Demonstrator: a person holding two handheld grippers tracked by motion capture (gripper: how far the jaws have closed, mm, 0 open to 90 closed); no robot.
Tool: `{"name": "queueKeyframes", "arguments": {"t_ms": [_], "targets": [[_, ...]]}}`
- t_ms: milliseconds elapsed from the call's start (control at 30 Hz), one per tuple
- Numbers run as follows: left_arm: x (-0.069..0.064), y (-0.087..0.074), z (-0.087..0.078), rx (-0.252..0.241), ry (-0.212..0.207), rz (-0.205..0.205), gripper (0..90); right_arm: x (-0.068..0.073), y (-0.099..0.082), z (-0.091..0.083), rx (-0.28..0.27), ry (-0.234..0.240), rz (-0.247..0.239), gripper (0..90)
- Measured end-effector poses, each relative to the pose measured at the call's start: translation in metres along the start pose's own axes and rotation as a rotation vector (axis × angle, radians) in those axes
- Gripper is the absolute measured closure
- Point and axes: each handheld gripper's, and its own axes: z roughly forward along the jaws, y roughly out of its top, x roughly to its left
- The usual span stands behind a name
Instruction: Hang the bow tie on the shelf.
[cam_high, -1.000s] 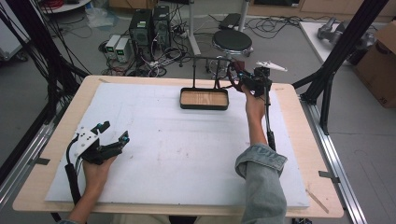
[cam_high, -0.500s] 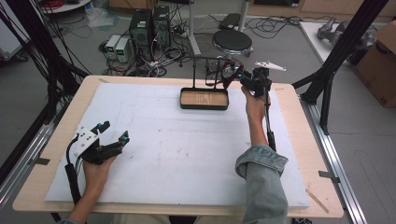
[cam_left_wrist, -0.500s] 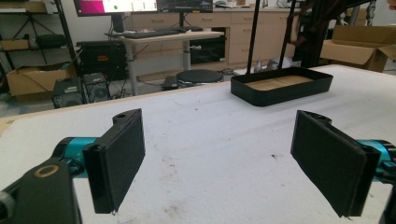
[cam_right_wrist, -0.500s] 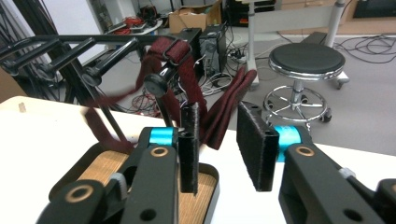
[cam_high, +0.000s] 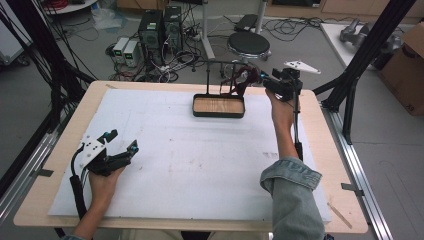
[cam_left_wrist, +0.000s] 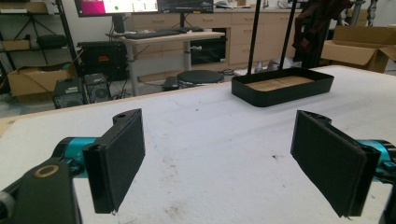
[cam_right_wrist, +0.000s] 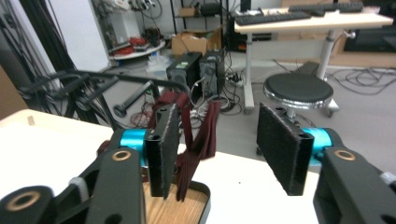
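While our left hand rests low on the white mat (cam_high: 200, 165) near the table's left edge, the left gripper (cam_high: 122, 142) lies there with its jaws spread wide; in the left gripper view nothing but bare mat sits between the two black pads (cam_left_wrist: 122, 154). Moving right, past the middle of the table, we find the black tray (cam_high: 218, 113) with a wooden floor, standing near the far edge of the mat. A black rail (cam_high: 220, 63) on thin posts rises over the tray, and a dark red cloth (cam_high: 239, 80) hangs from it above the tray's right end. Further right, we hold the right gripper (cam_high: 260, 76) raised at rail height, just beside the cloth. Its jaws have just been opening and now stand apart: in the right gripper view the cloth (cam_right_wrist: 198, 140) dangles in the gap close to one pad (cam_right_wrist: 166, 144), free of any pinch, its lower end down at the tray (cam_right_wrist: 203, 198).
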Motion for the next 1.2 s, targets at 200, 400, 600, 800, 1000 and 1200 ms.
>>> {"name": "queueKeyframes", "arguments": {"t_ms": [200,400,600,800,1000,1200], "targets": [[0.0,0.0,0.0,-0.003,0.004,-0.003,17.9,-0.008,0.009,-0.022,-0.039,0.012,0.021,37.2],[0.0,0.0,0.0,-0.001,0.004,0.0,18.0,-0.016,0.017,-0.043,-0.088,0.009,0.059,27.5],[0.0,0.0,0.0,0.0,0.005,0.0,18.0,-0.017,0.023,-0.062,-0.122,0.009,0.037,22.1],[0.0,0.0,0.0,0.002,0.003,0.002,17.9,-0.013,0.019,-0.084,-0.189,0.0,-0.025,18.8],[0.0,0.0,0.0,0.005,0.007,0.003,17.7,-0.01,0.01,-0.107,-0.24,-0.004,-0.08,13.6],[-0.001,0.0,0.0,0.006,0.008,0.004,17.7,-0.01,-0.005,-0.129,-0.285,-0.021,-0.103,12.2]]}}
